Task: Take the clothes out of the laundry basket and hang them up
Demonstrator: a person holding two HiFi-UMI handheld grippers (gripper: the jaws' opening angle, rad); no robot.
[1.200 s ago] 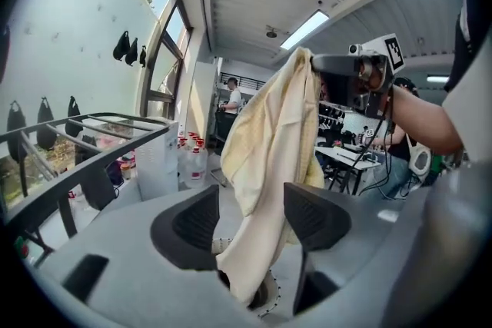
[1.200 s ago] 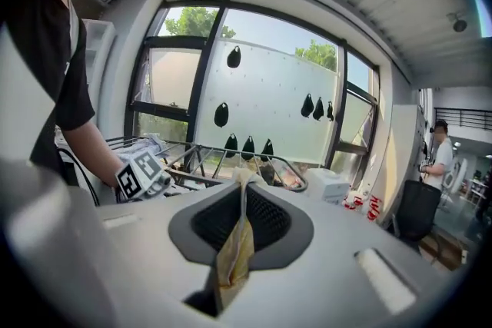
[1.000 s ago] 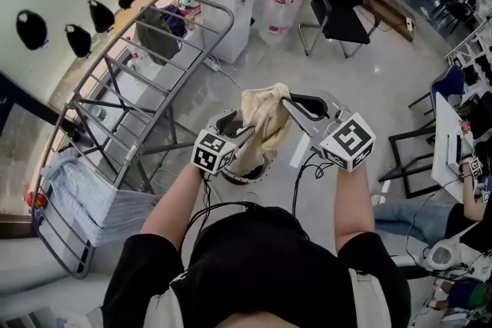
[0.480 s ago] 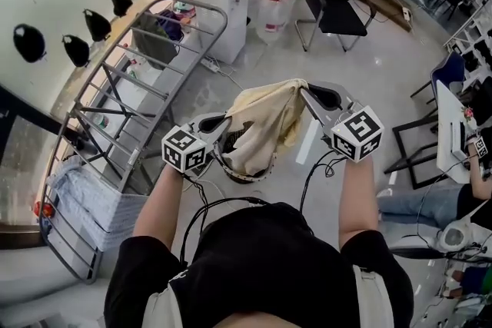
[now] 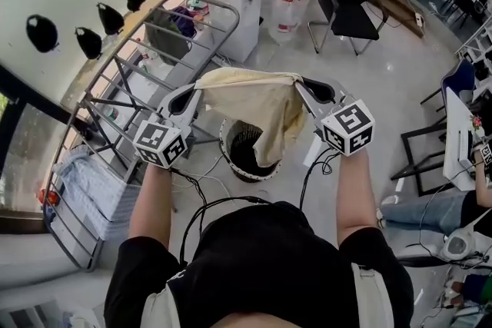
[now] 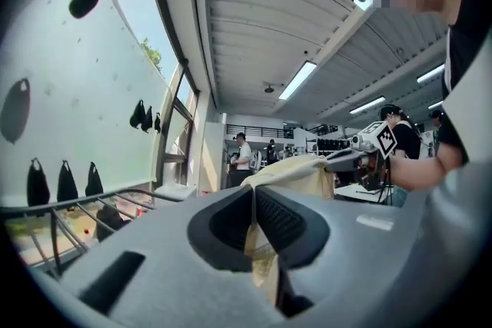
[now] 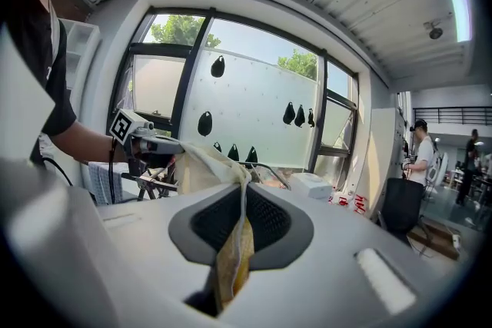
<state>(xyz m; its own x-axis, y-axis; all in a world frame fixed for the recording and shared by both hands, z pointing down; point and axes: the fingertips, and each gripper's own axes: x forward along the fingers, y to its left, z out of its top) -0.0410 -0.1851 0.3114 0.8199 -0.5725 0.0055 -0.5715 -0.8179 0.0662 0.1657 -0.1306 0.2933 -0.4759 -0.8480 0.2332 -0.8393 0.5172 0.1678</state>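
Over the floor's laundry basket (image 5: 250,177), left gripper (image 5: 194,93) and right gripper (image 5: 302,89) — jaws clamped on it — stretch a cream cloth (image 5: 254,100).

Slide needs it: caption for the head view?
Left gripper and right gripper hold a cream cloth spread above the laundry basket.

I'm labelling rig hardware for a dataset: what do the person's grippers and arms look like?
Both the left gripper and right gripper are grey plastic with dark ribbed pads. Each carries a white cube printed with black square markers. Black cables trail from them toward the person, who wears a black short-sleeved top.
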